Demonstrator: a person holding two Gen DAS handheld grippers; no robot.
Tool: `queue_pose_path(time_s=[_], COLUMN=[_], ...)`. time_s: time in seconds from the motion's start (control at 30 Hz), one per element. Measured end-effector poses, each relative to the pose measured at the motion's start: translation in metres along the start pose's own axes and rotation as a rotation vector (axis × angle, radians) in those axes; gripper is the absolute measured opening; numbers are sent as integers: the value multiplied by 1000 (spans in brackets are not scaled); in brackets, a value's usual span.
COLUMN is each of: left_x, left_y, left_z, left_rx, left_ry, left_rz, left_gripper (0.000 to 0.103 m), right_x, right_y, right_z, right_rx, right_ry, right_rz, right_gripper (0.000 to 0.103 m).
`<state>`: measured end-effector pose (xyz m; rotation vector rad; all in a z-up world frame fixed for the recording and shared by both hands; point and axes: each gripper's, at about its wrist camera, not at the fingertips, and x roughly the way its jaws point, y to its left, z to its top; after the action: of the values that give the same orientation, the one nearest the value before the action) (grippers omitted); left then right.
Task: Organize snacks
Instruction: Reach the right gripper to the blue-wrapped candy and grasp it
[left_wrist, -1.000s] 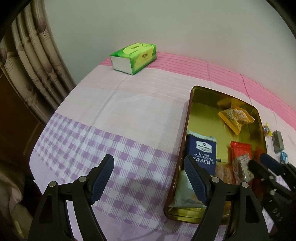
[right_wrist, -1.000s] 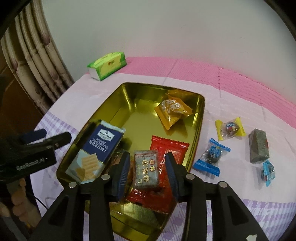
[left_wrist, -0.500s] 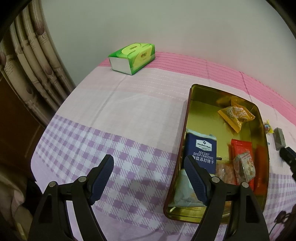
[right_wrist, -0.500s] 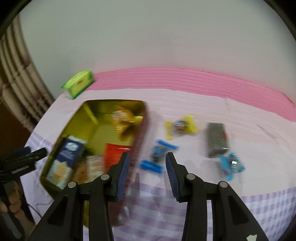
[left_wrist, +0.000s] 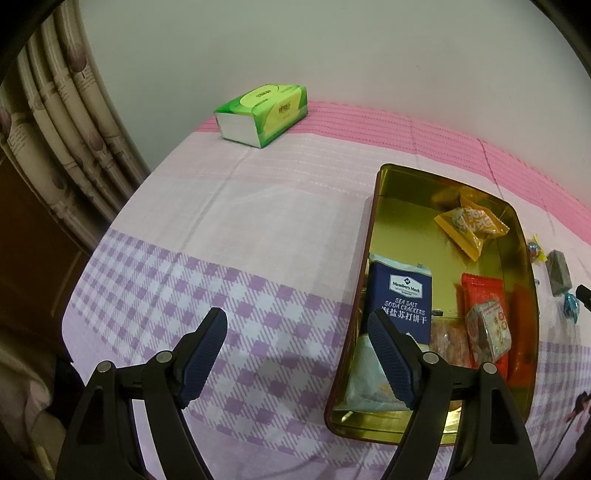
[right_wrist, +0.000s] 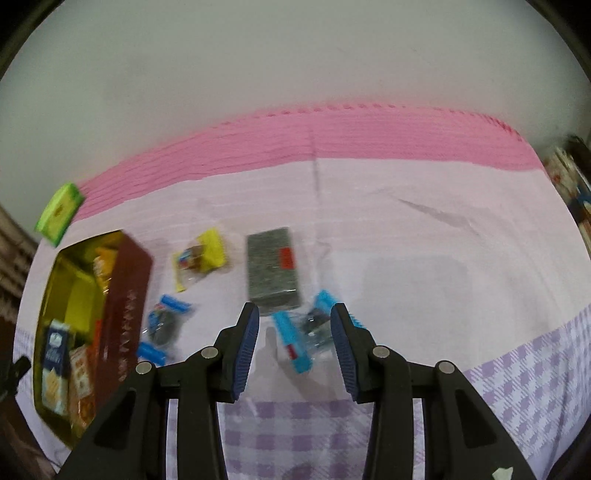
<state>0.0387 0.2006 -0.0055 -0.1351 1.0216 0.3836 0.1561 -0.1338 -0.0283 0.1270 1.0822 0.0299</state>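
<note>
A gold tin (left_wrist: 373, 229) holds a blue soda-cracker pack (left_wrist: 402, 299), an orange packet (left_wrist: 471, 225), a red packet (left_wrist: 480, 291) and a small wrapped cake (left_wrist: 487, 332). My left gripper (left_wrist: 295, 321) hovers open by the tin's near-left corner with nothing in it. Right of the tin (right_wrist: 125, 295), loose sweets lie on the cloth: a yellow candy (right_wrist: 199, 258), a grey bar (right_wrist: 271, 266) and two blue candies. My right gripper (right_wrist: 294, 314) is open above the nearer blue candy (right_wrist: 306, 332), which shows between its fingers, untouched.
A green tissue box (left_wrist: 262, 109) stands at the far left by the wall. A curtain (left_wrist: 66, 129) hangs past the table's left edge. The pink and purple-check cloth (right_wrist: 461, 277) lies bare to the right of the sweets. The picture from the right wrist is blurred.
My right gripper has swung right, from over the tin to over the loose sweets, leaving the wrapped cake in the tin. The left gripper has stayed put.
</note>
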Motion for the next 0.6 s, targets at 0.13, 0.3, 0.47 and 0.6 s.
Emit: queue_pose_path(time_s=[0.13, 0.3, 0.47, 0.6], left_x=[0, 1, 2, 5], left_y=[-1, 0, -2, -2], left_z=[0, -1, -1, -2], left_rx=[4, 10, 14, 24], left_ry=[-1, 2, 6, 11], left_rz=[1, -1, -3, -3], left_gripper=[79, 79, 79, 79], right_x=[10, 22, 24, 26], right_y=[-9, -11, -10, -15], right_z=[5, 11, 6, -8], right_rx=[52, 83, 61, 52], right_ry=[34, 56, 71, 88], right_rz=[-30, -61, -56, -46], right_gripper=[38, 43, 43, 43])
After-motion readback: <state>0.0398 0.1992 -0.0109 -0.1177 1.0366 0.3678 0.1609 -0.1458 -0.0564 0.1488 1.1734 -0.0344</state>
